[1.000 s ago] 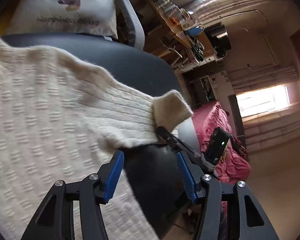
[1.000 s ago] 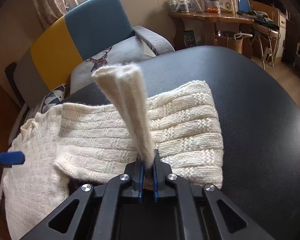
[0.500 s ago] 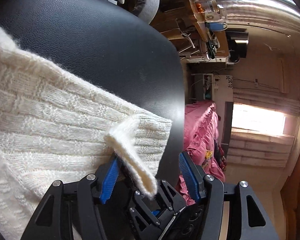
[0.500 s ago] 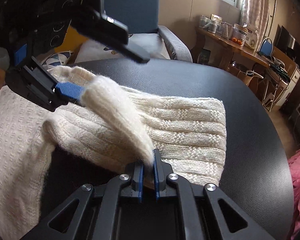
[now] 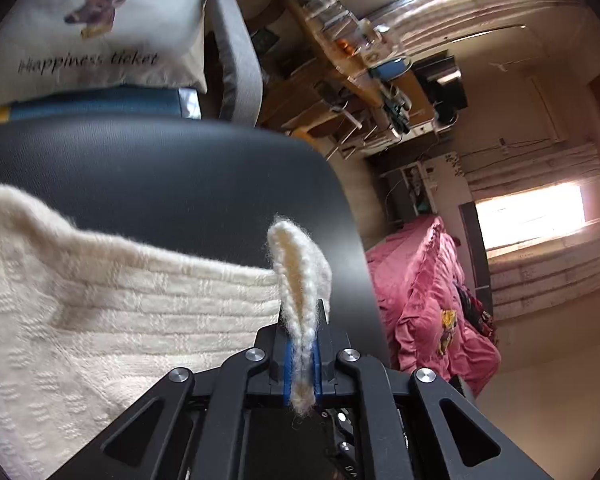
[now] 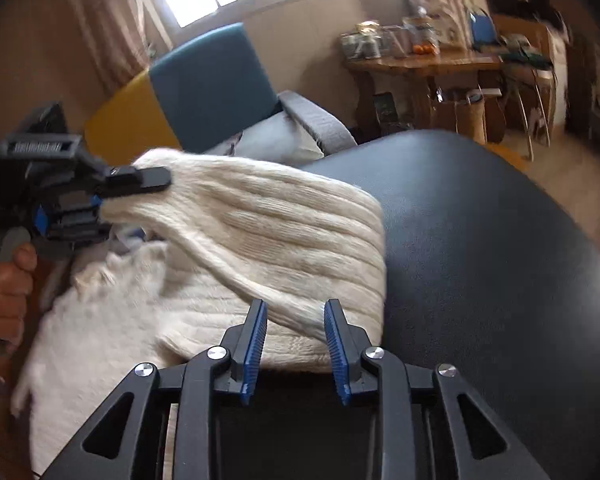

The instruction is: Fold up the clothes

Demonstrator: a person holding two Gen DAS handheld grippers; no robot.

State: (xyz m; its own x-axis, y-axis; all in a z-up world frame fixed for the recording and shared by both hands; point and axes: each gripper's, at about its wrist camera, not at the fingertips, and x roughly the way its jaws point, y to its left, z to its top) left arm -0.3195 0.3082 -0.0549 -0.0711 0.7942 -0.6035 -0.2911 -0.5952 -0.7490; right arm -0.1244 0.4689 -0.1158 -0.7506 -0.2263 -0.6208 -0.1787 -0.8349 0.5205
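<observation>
Your left gripper is pinched tight on a fold of the white sweater, and the fold sticks up toward 12 o'clock. Your right gripper is opening its jaws; the sweater's edge lies between them, but the pads are off it. The sweater rests on the black table. A deer pillow sits at 11 o'clock.

Reading one text only: "Happiness ticket", dark script across white cushion, under deer-head print, cushion on armchair in my left wrist view. Right wrist view: nothing legible to me.
</observation>
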